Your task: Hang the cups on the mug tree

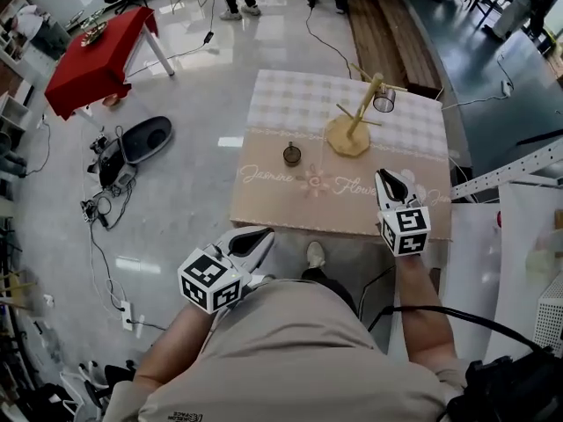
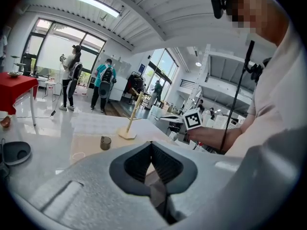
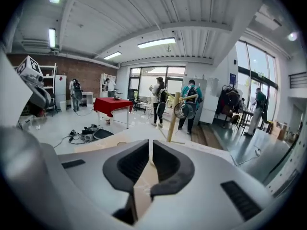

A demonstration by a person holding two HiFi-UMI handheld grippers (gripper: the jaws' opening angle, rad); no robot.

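A wooden mug tree (image 1: pixel 356 117) stands at the far right of the table (image 1: pixel 290 202). One glass cup (image 1: pixel 383 101) hangs on its right branch. A second dark cup (image 1: pixel 291 154) stands upright on the cloth, left of the tree's base. My left gripper (image 1: pixel 264 234) is shut and empty, held off the table's near edge by my body. My right gripper (image 1: pixel 384 176) hovers over the near right part of the table, jaws together with nothing between them. The left gripper view shows the tree (image 2: pixel 132 114) and the standing cup (image 2: pixel 105 143) far ahead. The right gripper view shows the tree (image 3: pixel 172 111) with the hung cup (image 3: pixel 181 110).
On the floor to the left are a red-covered table (image 1: pixel 92 55), a black tray-like object (image 1: pixel 142 138) and cables. A wooden bench (image 1: pixel 387 33) runs behind the table. A white metal frame (image 1: pixel 510 174) stands at the right. People stand at the far end.
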